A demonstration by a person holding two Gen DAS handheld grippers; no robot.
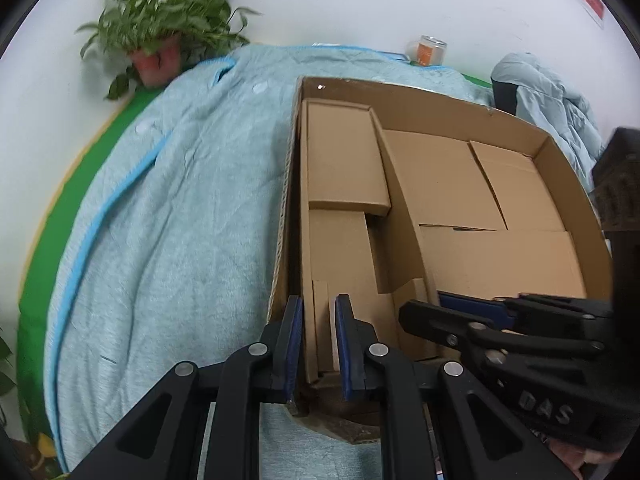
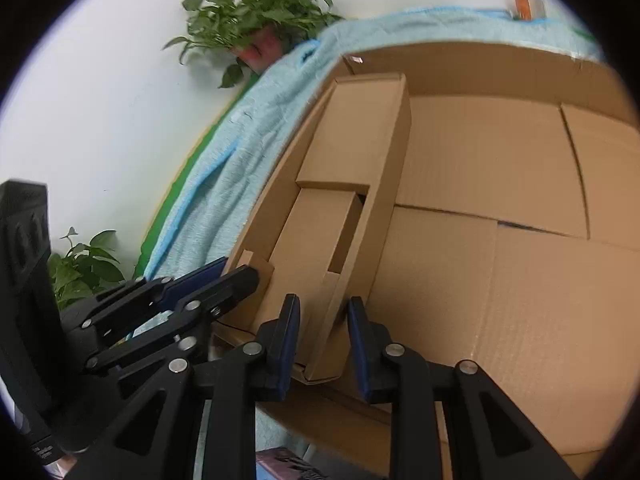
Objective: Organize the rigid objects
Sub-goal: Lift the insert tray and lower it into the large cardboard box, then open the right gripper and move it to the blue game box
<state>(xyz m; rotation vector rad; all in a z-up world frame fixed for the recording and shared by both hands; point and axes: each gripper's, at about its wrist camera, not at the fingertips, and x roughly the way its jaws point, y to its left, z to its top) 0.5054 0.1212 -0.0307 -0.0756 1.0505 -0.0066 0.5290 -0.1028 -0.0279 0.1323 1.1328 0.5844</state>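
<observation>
The left gripper [image 1: 318,344] was clenched on the near wall of the cardboard tray [image 1: 420,94]. The right gripper [image 2: 323,344] pinched the tray's divider strip [image 2: 352,280]. "DAS" showed on the right gripper's body.

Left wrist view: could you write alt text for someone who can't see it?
A large open cardboard tray, packed with smaller brown boxes, sits on a light blue blanket. Two black grippers reach in from below; a potted plant stands behind.

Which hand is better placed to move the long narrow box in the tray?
Right: right tongs bracket the near end of the long narrow cardboard box; left tongs sit at the left wall of the cardboard tray.
</observation>
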